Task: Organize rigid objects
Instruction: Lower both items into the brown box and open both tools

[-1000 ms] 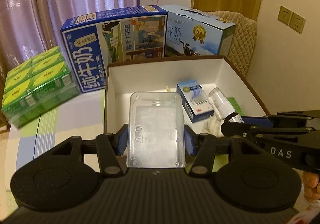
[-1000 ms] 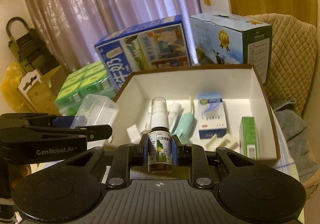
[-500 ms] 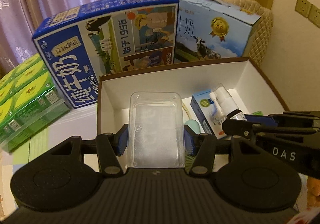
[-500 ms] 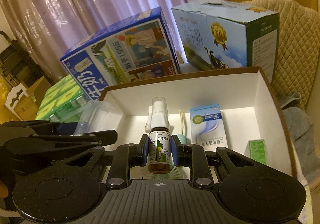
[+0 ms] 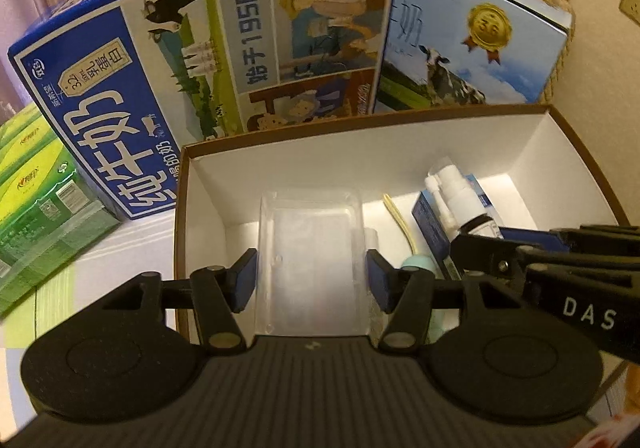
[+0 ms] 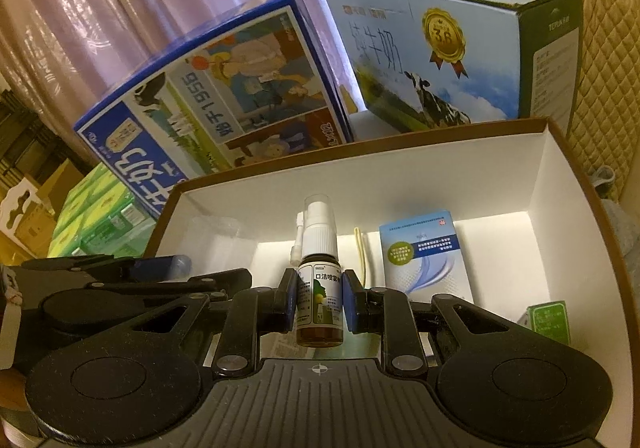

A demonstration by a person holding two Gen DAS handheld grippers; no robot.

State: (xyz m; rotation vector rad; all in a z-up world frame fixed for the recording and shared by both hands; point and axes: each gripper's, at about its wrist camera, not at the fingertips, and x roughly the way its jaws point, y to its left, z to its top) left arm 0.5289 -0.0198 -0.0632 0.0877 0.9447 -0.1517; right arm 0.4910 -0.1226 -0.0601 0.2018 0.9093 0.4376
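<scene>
My left gripper (image 5: 312,280) is shut on a clear plastic container (image 5: 312,248) and holds it inside the left part of a brown-rimmed white box (image 5: 360,120). My right gripper (image 6: 320,298) is shut on a brown spray bottle with a white nozzle (image 6: 320,288), upright over the box's middle (image 6: 360,152). The bottle also shows in the left wrist view (image 5: 452,196). In the box lie a blue and white medicine carton (image 6: 420,260), a small green carton (image 6: 548,320), a yellowish stick (image 6: 360,248) and a teal item (image 5: 416,264).
Behind the box stand a dark blue milk carton (image 5: 200,88) and a light blue milk carton (image 5: 472,40). A green shrink-wrapped pack (image 5: 36,208) lies to the left. A quilted chair (image 6: 608,88) is at the right. Curtains hang behind.
Both grippers have moved forward and down into the box with their loads. The box and cartons now fill more of each view.
</scene>
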